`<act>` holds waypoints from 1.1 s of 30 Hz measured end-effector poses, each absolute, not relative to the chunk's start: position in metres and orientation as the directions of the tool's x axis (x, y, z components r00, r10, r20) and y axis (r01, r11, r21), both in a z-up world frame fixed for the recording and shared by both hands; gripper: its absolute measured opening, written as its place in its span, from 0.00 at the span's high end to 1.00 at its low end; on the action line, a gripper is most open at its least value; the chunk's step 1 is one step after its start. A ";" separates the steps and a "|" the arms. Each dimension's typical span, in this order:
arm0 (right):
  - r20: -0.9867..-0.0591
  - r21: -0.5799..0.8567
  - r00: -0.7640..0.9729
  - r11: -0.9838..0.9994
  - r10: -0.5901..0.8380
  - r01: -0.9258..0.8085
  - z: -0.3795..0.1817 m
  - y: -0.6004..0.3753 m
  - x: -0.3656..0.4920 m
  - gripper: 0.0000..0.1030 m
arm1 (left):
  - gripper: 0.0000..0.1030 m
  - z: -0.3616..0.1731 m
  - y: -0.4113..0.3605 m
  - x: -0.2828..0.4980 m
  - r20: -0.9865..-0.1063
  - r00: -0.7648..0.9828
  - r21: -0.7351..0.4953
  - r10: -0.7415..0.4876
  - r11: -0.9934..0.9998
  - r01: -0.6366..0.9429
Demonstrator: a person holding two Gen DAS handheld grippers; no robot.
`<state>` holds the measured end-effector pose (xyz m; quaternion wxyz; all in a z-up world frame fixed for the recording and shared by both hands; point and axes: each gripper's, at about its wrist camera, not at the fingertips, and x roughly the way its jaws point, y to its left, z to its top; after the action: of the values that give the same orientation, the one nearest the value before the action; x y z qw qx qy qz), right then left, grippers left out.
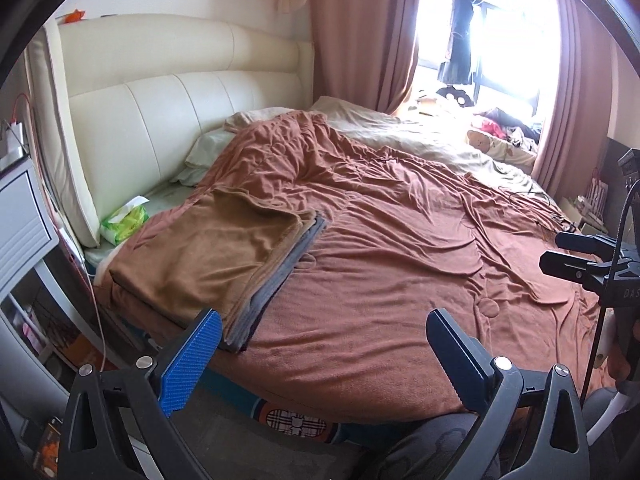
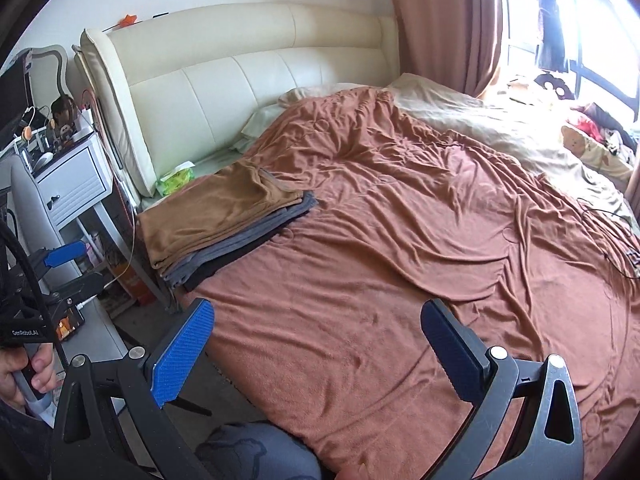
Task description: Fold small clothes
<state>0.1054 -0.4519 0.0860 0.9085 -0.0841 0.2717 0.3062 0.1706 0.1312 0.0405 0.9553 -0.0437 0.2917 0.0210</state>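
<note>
A stack of folded clothes (image 1: 208, 252) lies on the left side of the bed, near the headboard. A brown piece is on top, with grey pieces and a black one under it. The stack (image 2: 216, 216) shows in the right wrist view too. My left gripper (image 1: 324, 324) is open and empty, over the bed's near edge, just right of the stack's near corner. My right gripper (image 2: 318, 320) is open and empty above the bare bedcover. It shows from the side at the right edge (image 1: 552, 250). One blue finger (image 2: 66, 254) of the left gripper shows at far left.
A rust-brown cover (image 1: 400, 240) spreads over the bed, with a beige sheet (image 1: 420, 132) behind it. A green tissue pack (image 1: 124, 222) sits by the cream headboard (image 1: 160, 120). A white nightstand (image 2: 68, 184) stands left. A thin cable (image 2: 612, 240) lies at right. A person's knee (image 2: 256, 452) is below.
</note>
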 end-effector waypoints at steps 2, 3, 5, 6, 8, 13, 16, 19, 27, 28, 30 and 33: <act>-0.529 0.014 0.681 0.807 0.507 -0.590 0.087 -0.462 0.091 0.00 | 0.00 0.044 0.121 0.160 -0.550 0.835 -0.063 0.016 0.996 -0.060; -0.519 0.018 0.691 0.814 0.504 -0.580 0.087 -0.469 0.083 0.00 | 0.00 0.045 0.116 0.154 -0.544 0.839 -0.056 0.017 0.997 -0.056; -0.505 0.026 0.706 0.827 0.496 -0.562 0.086 -0.482 0.069 0.00 | 0.00 0.047 0.107 0.143 -0.531 0.847 -0.048 0.011 0.998 -0.043; -0.496 0.029 0.719 0.836 0.487 -0.547 0.085 -0.490 0.060 0.00 | 0.00 0.048 0.102 0.137 -0.523 0.852 -0.049 0.004 0.998 -0.035; -0.481 0.030 0.740 0.853 0.469 -0.521 0.083 -0.503 0.046 0.00 | 0.00 0.049 0.093 0.127 -0.510 0.860 -0.057 -0.013 0.998 -0.018; -0.453 0.038 0.783 0.887 0.425 -0.460 0.076 -0.534 0.006 0.00 | 0.00 0.050 0.070 0.105 -0.484 0.873 -0.051 -0.053 0.998 0.032; -0.442 0.039 0.804 0.905 0.397 -0.425 0.071 -0.549 -0.017 0.00 | 0.00 0.052 0.058 0.090 -0.464 0.883 -0.047 -0.071 0.997 0.055; -0.428 0.029 0.823 0.916 0.372 -0.399 0.068 -0.561 -0.041 0.00 | 0.00 0.049 0.049 0.073 -0.449 0.889 -0.049 -0.089 0.996 0.075; -0.395 0.025 0.850 0.928 0.350 -0.371 0.056 -0.579 -0.092 0.00 | 0.00 0.039 0.036 0.032 -0.429 0.898 -0.049 -0.100 0.995 0.087; -0.388 0.030 0.852 0.929 0.351 -0.369 0.054 -0.581 -0.098 0.00 | 0.00 0.039 0.036 0.028 -0.425 0.900 -0.050 -0.101 0.995 0.088; -0.373 0.046 0.861 0.934 0.345 -0.354 0.048 -0.587 -0.108 0.00 | 0.00 0.038 0.035 0.018 -0.412 0.906 -0.046 -0.096 0.995 0.085; -0.369 0.055 0.871 0.943 0.325 -0.329 0.038 -0.592 -0.115 0.00 | 0.00 0.038 0.031 0.006 -0.402 0.911 -0.029 -0.091 0.996 0.087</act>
<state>-0.1147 -0.5922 0.0381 0.9672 -0.0045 0.1898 0.1690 0.0059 0.0311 0.0380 0.9775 -0.0052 0.2058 -0.0456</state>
